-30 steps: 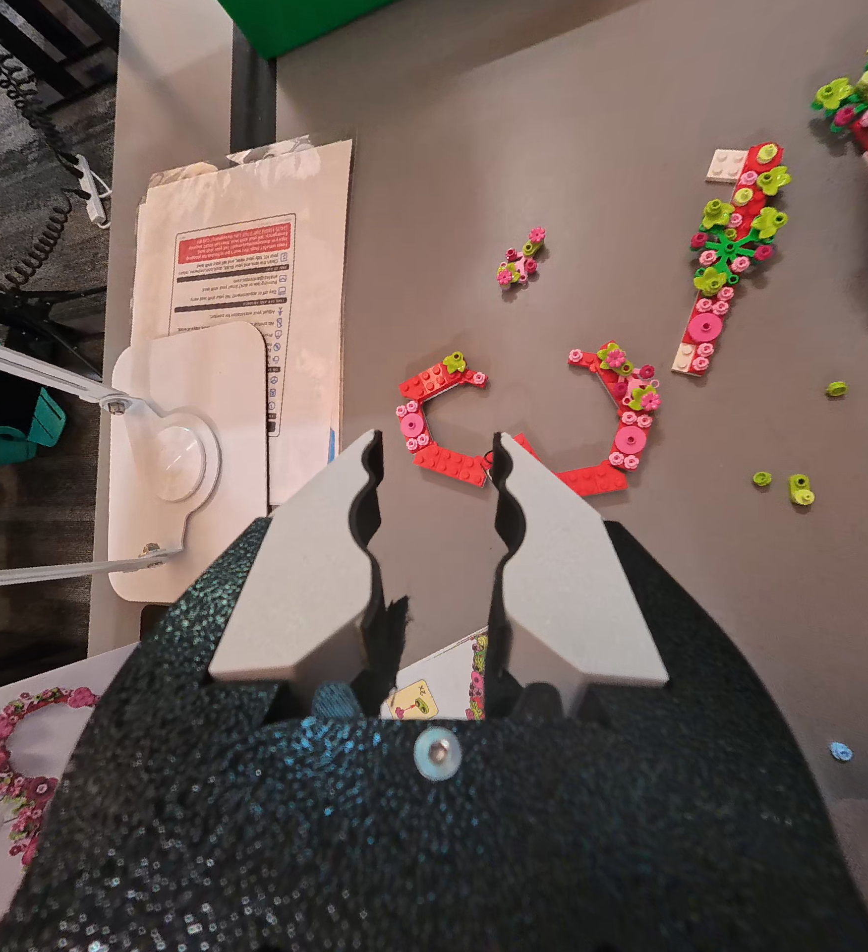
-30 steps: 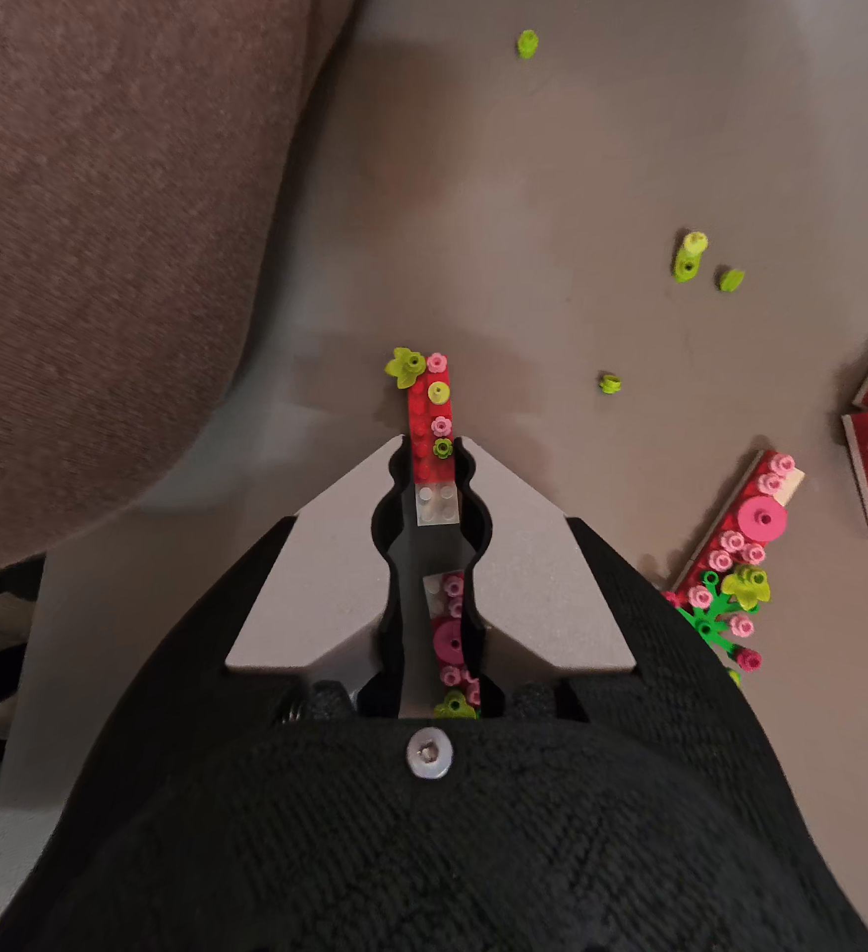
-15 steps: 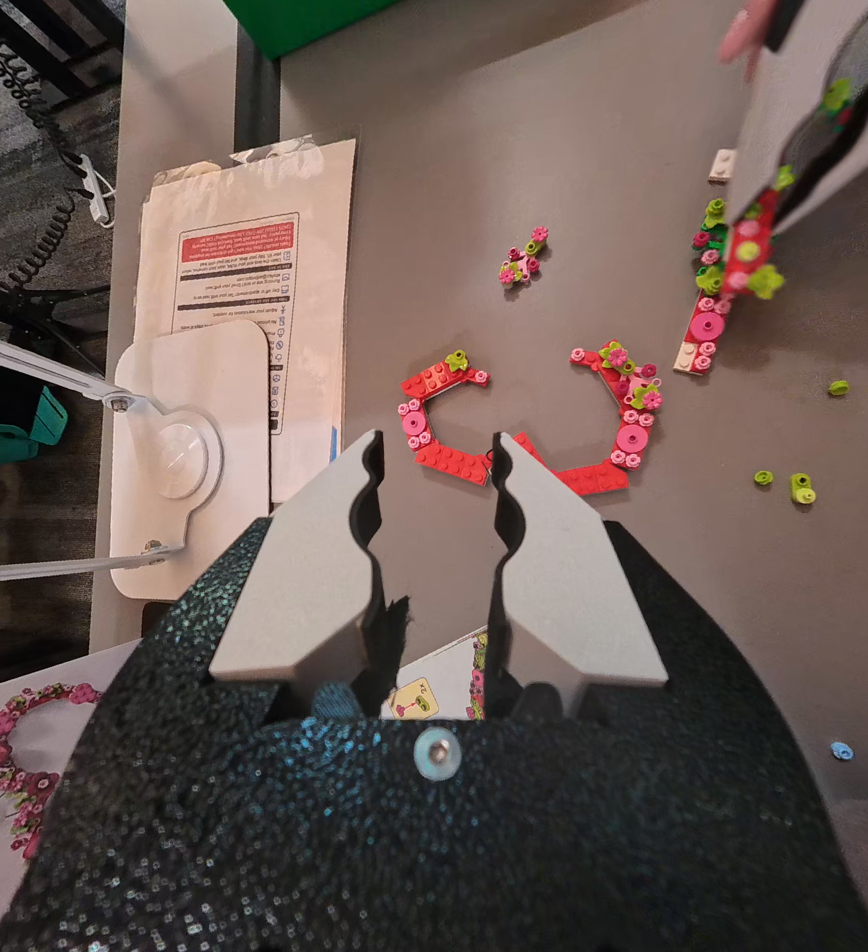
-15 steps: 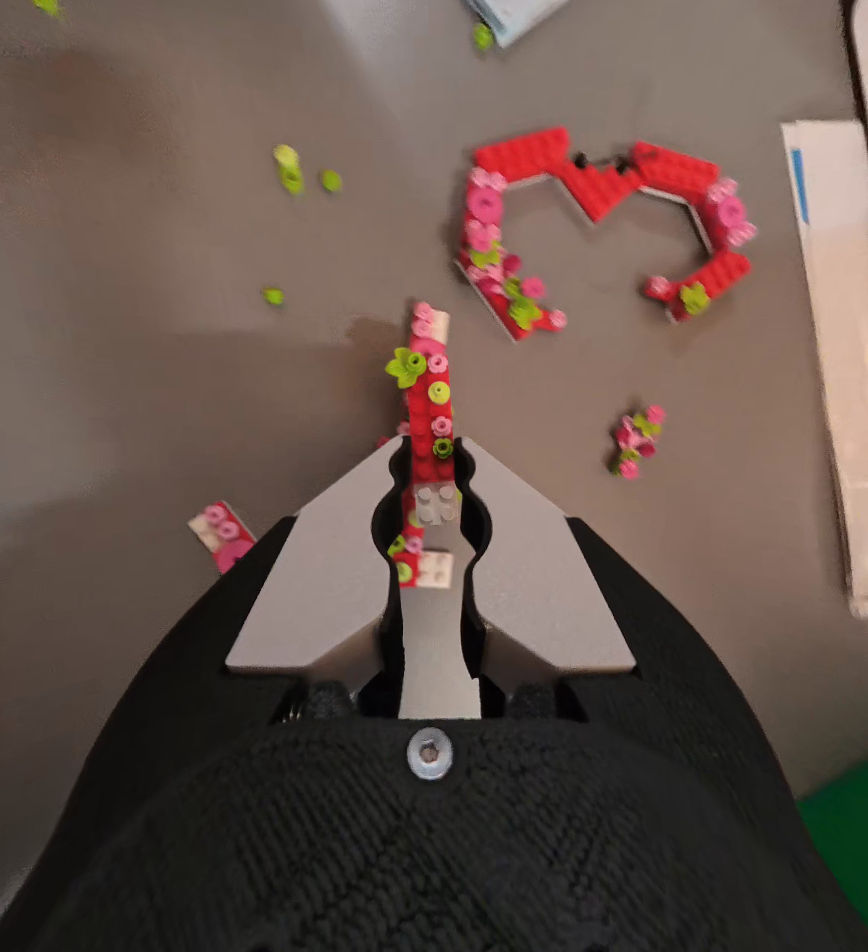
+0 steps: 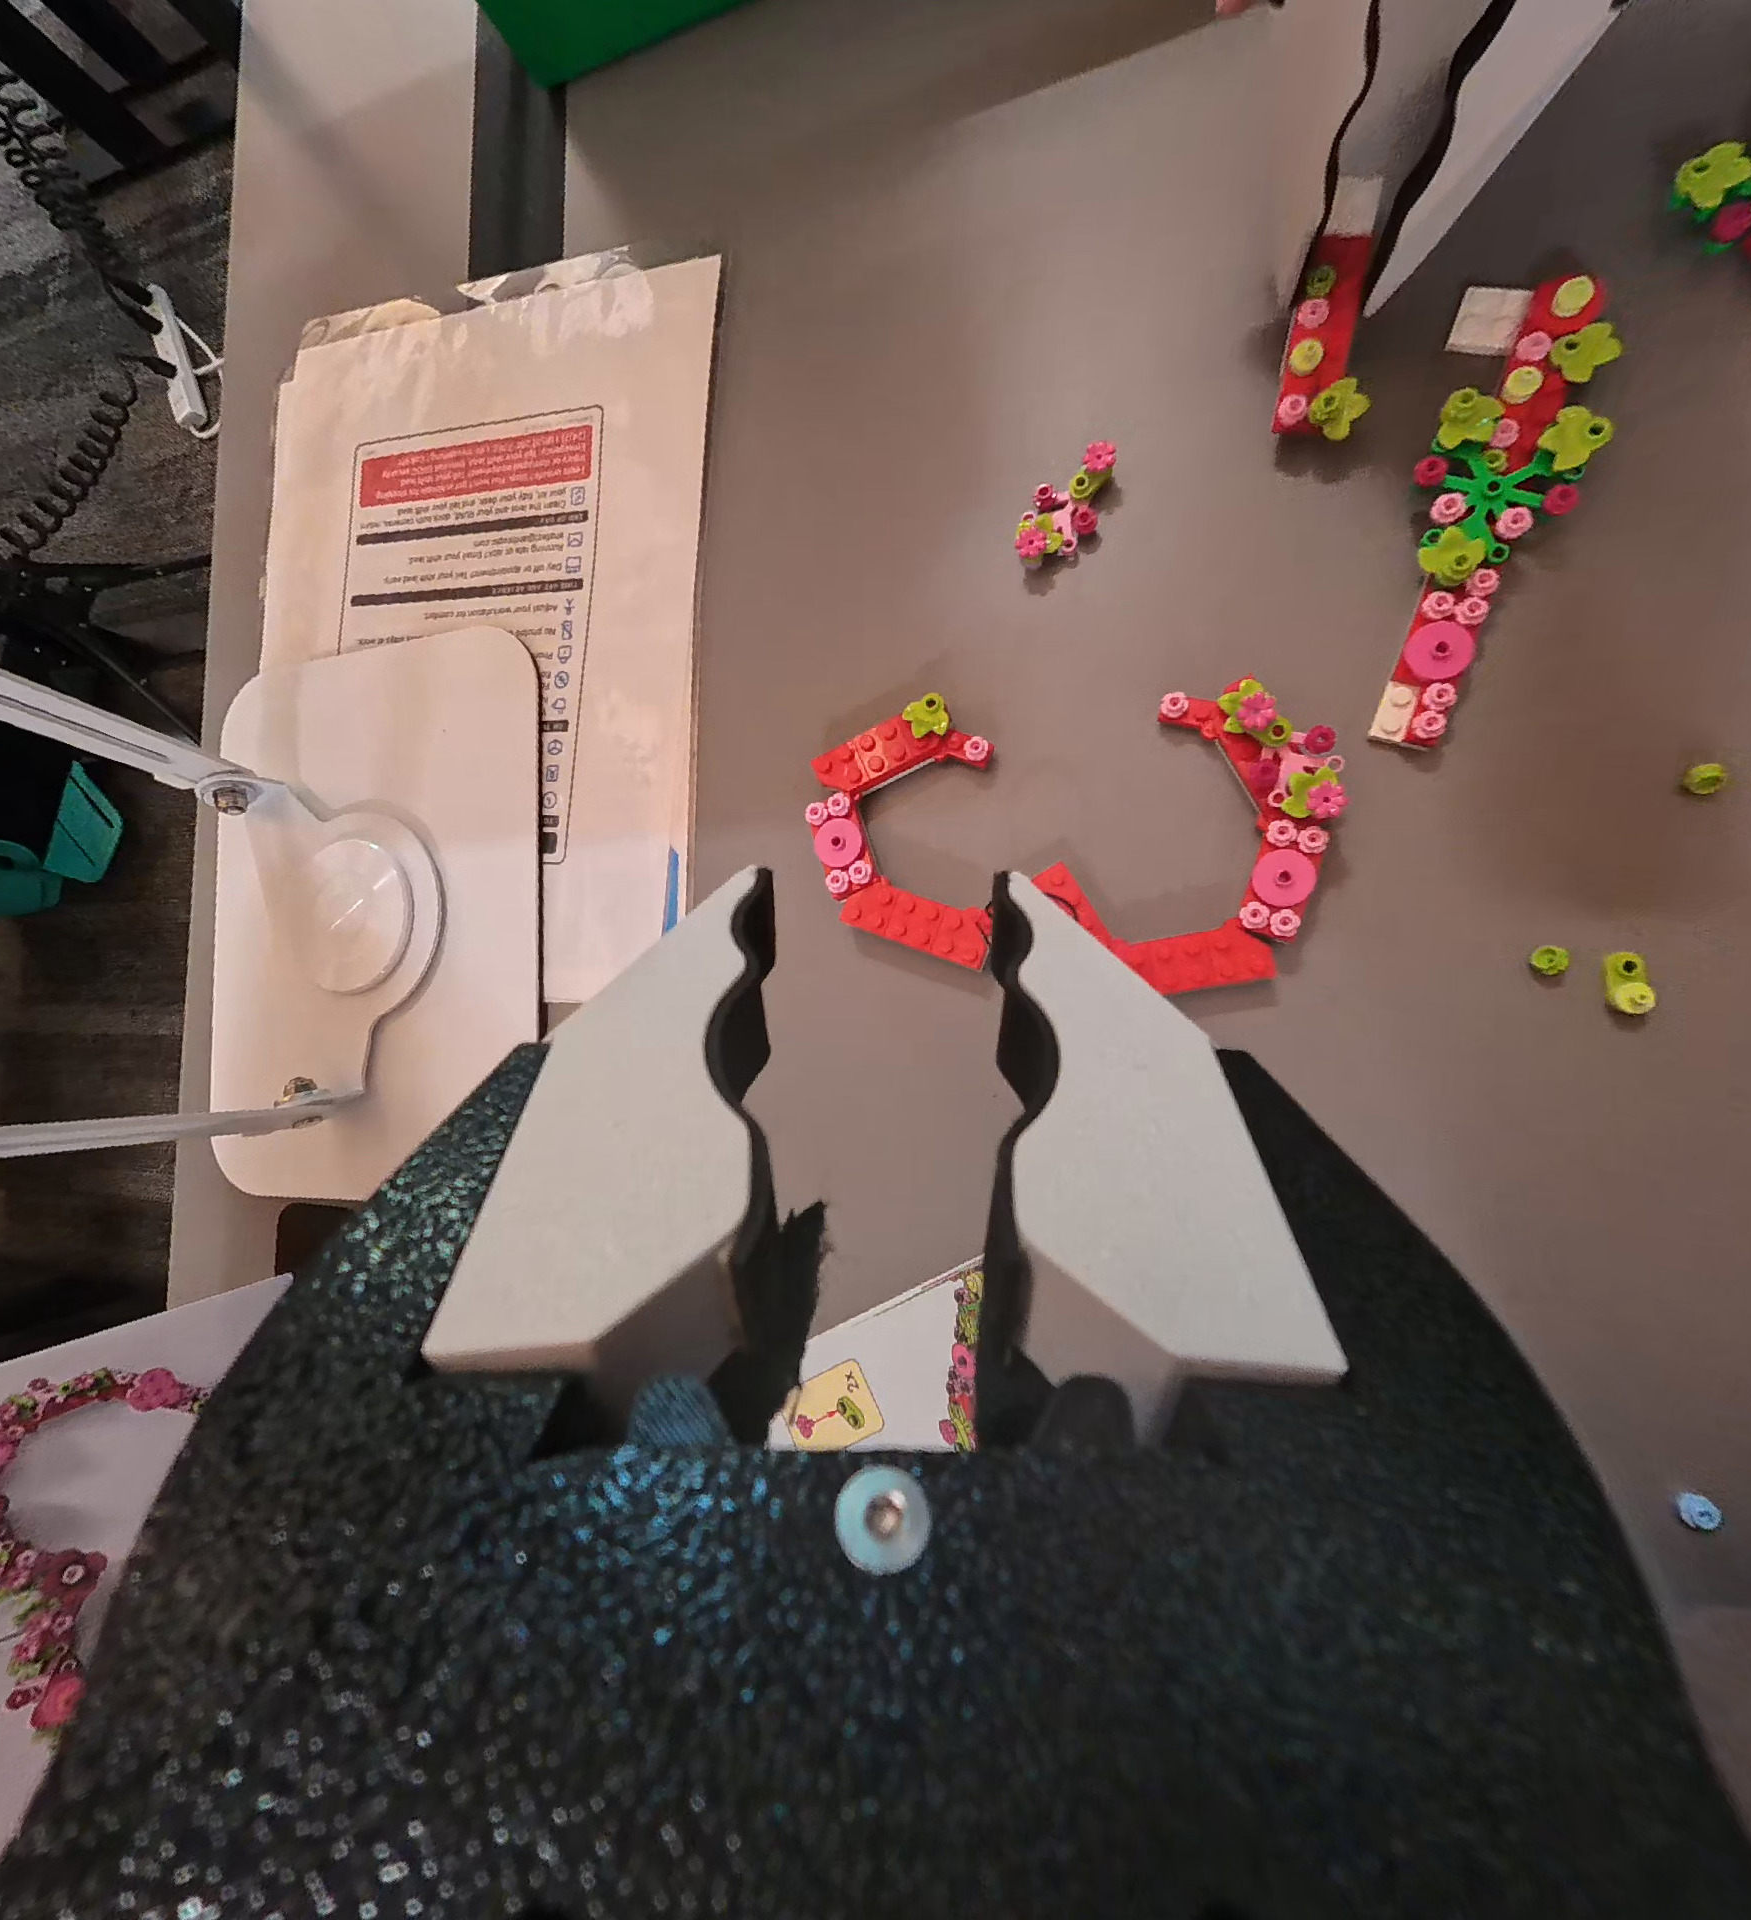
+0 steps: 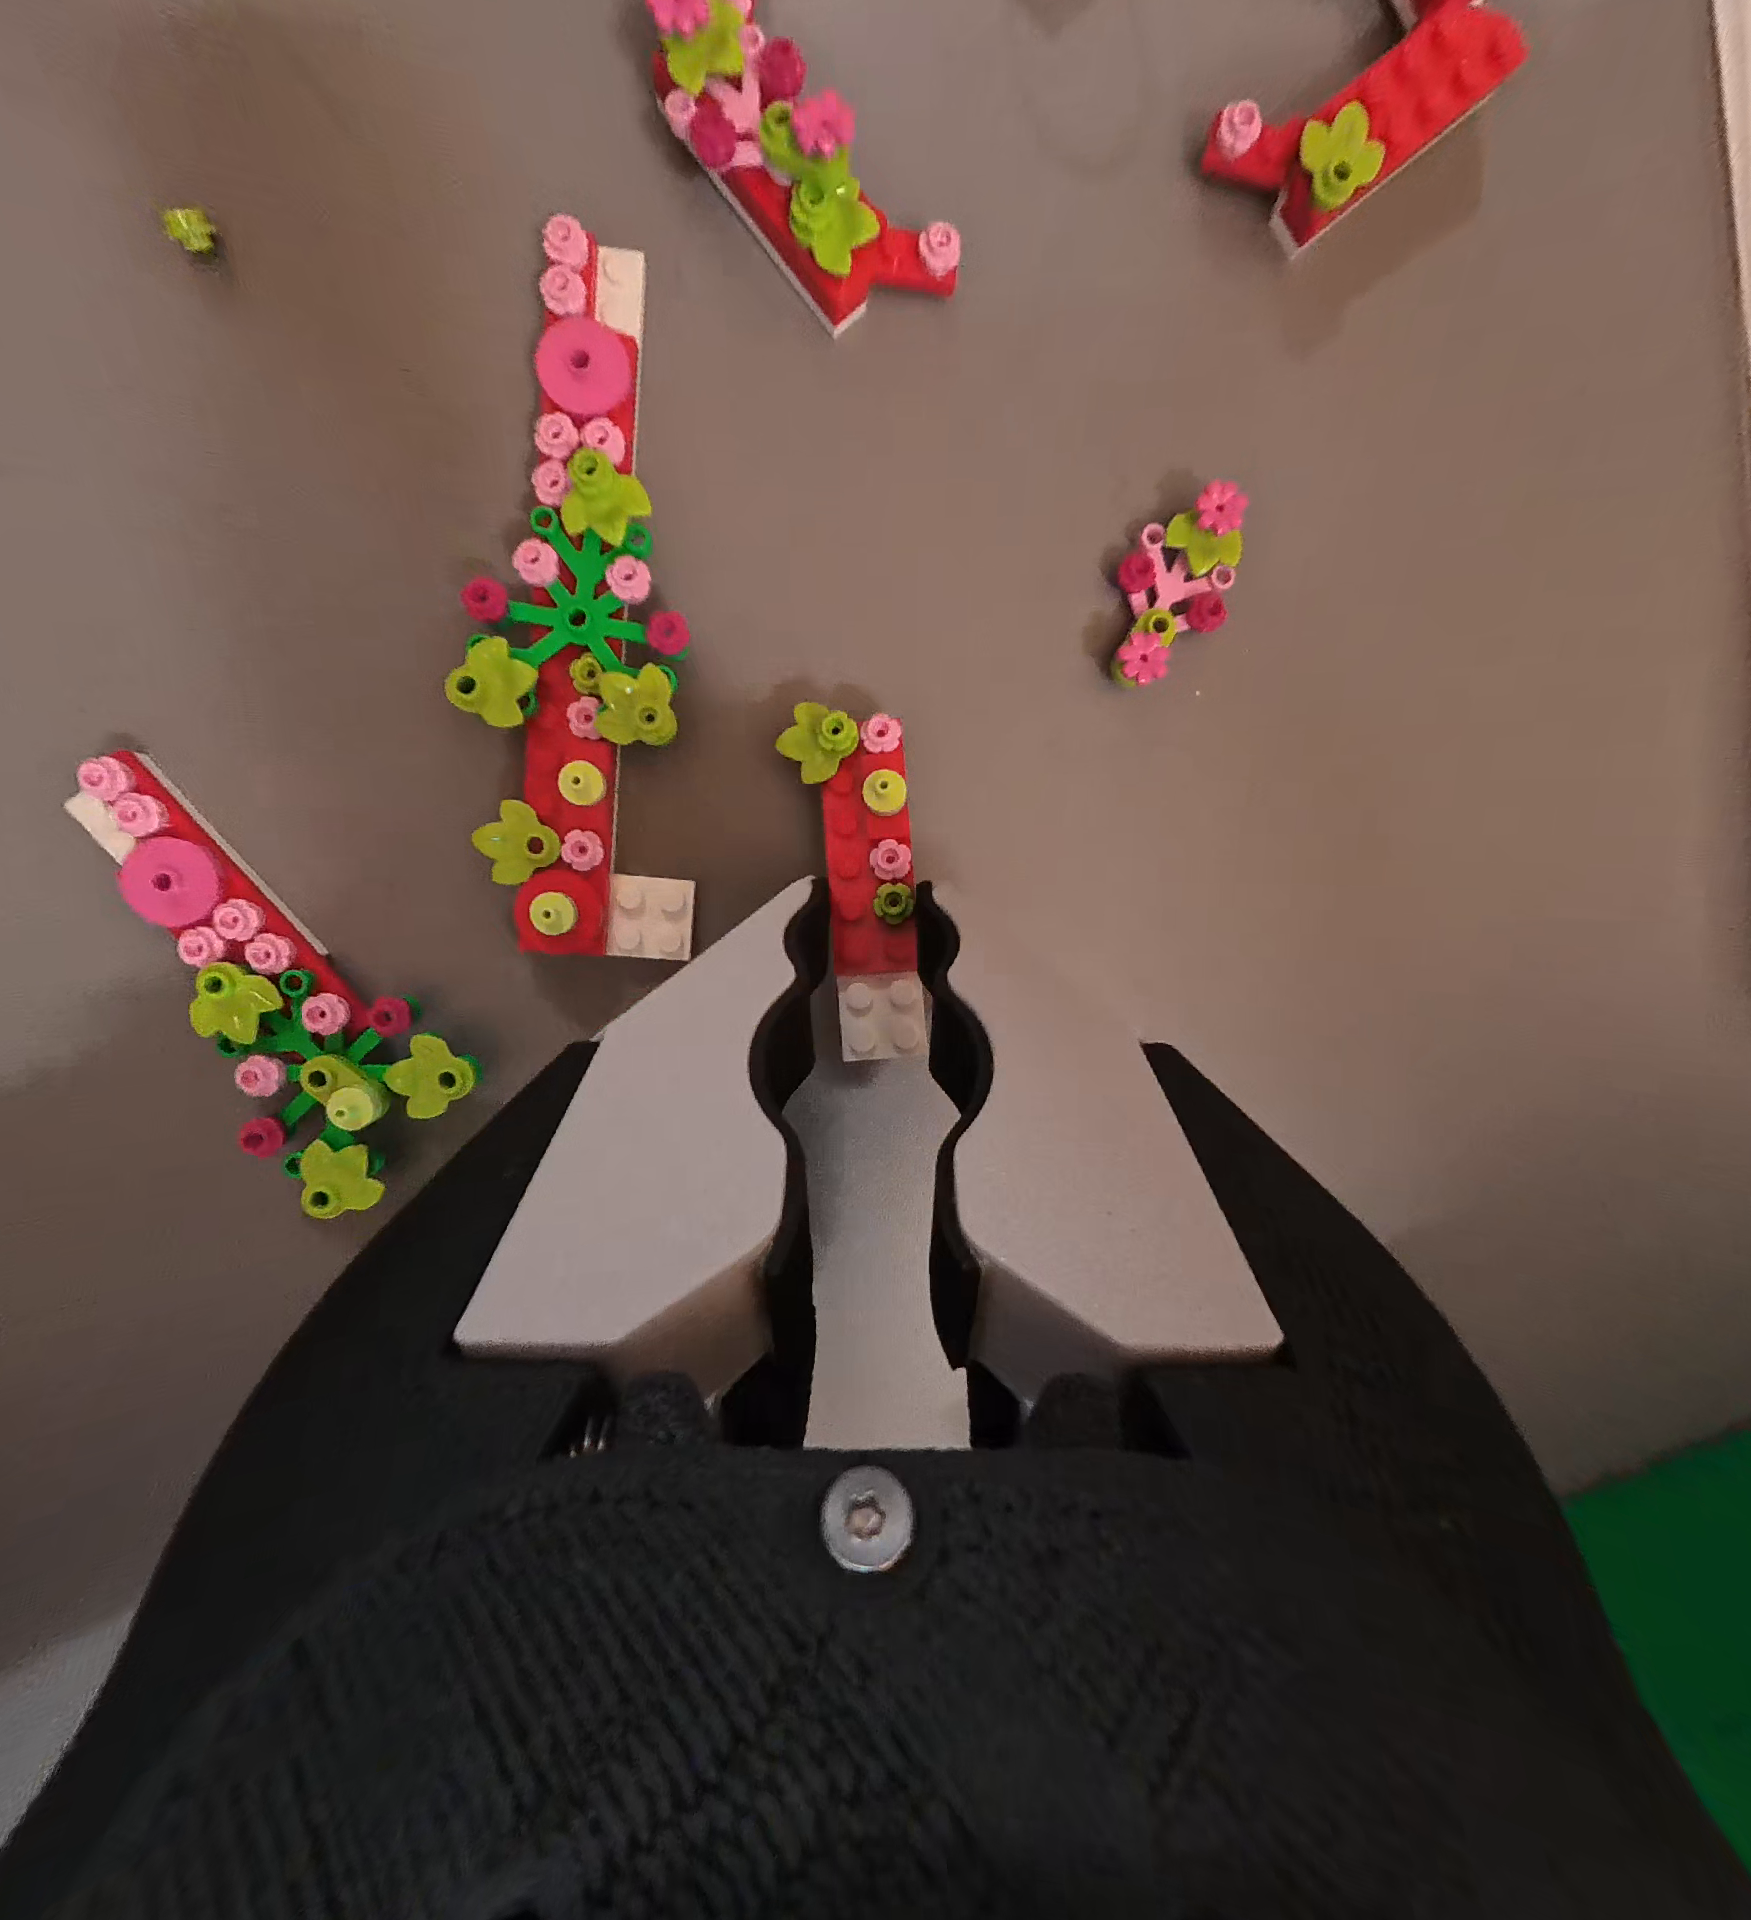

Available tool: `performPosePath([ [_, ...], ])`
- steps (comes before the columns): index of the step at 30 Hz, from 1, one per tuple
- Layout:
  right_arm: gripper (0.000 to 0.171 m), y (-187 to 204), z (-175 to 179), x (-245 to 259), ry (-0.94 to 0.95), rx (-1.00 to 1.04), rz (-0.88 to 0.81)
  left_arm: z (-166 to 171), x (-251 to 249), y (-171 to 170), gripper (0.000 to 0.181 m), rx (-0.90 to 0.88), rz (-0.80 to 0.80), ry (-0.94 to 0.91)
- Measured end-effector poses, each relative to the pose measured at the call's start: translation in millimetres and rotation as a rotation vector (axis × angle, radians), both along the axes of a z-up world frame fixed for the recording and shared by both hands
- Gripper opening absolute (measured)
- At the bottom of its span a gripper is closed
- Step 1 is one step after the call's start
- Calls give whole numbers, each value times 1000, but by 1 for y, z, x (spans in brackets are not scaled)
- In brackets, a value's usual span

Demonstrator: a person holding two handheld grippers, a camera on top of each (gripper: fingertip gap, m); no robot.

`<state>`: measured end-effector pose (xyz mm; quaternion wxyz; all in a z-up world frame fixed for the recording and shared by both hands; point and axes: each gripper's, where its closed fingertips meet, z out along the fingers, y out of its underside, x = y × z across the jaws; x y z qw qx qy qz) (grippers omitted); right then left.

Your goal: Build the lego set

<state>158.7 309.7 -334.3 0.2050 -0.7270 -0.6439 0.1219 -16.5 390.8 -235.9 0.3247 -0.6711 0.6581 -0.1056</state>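
Observation:
My right gripper (image 6: 871, 894) is shut on a short red strip (image 6: 866, 862) with pink flowers, lime leaves and a white end plate. It holds the strip low over the grey table, just right of a long flowered red strip (image 6: 580, 623). The left wrist view shows the right gripper (image 5: 1370, 239) and its short strip (image 5: 1312, 343) at the far right. My left gripper (image 5: 881, 904) is open and empty, with its tips just short of the open red wreath arc (image 5: 1058, 831). A second flowered strip (image 6: 247, 987) lies to the left.
A small pink flower cluster (image 5: 1063, 514) lies beyond the arc. Loose lime pieces (image 5: 1629, 982) lie to the right. A printed sheet (image 5: 497, 582) and a white lamp base (image 5: 362, 904) are at the left. An instruction booklet (image 5: 881, 1382) lies under my left gripper.
My right gripper has swung across the table with the short strip and come down beside the long flowered strip. My left gripper has not moved.

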Motion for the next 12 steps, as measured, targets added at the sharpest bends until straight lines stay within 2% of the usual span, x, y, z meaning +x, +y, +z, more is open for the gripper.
performPosePath([
  [1, 15, 1, -1, 0, 0, -1, 1, 0, 0, 0, 40, -1, 0, 1],
  [12, 18, 0, -8, 1, 20, -16, 12, -1, 0, 0, 40, -4, 0, 3],
])
